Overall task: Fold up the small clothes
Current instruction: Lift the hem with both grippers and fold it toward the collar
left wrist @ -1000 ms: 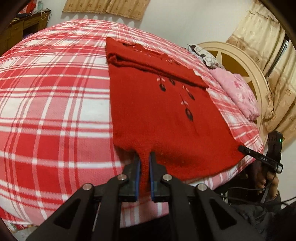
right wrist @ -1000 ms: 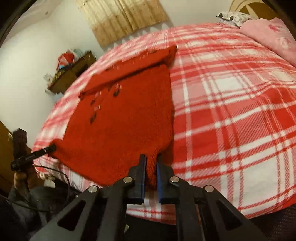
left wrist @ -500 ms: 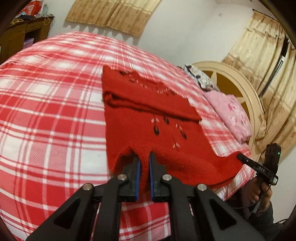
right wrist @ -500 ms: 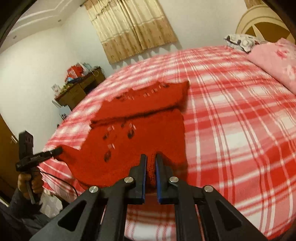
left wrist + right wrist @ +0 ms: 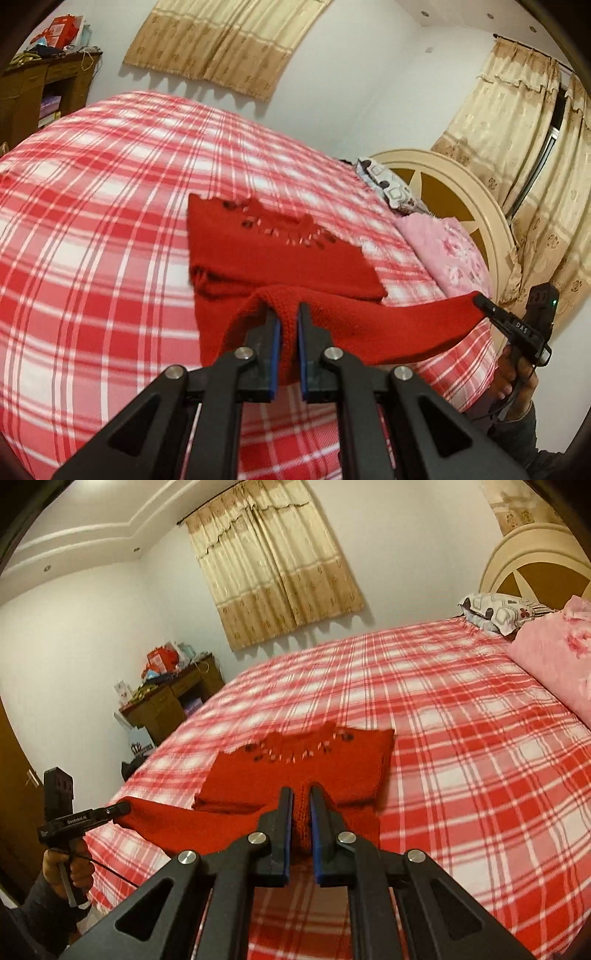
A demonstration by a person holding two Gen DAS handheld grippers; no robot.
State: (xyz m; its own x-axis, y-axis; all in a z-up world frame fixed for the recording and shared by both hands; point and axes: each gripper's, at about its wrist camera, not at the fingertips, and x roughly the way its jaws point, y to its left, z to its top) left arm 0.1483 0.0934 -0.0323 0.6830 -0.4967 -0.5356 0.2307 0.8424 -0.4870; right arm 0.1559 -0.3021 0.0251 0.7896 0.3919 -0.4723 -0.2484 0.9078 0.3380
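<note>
a red sweater (image 5: 280,254) is seen on the bed (image 5: 92,206), which is covered with a red and white checked sheet. the far part of the sweater, with its small dark pattern, lies flat on the bed, and a sleeve is folded across it. the near hem is lifted off the bed and is stretched between the two grippers. the left gripper (image 5: 287,314) is pressed together on one corner of the hem – red knit is pinched between its blue pads (image 5: 274,354). the right gripper (image 5: 301,797) is closed on the other corner in the same way, with a fold of knit between its fingers. beyond the sweater, at the head of the bed, a pink pillow (image 5: 447,251) and a round headboard (image 5: 454,184) are visible.
</note>
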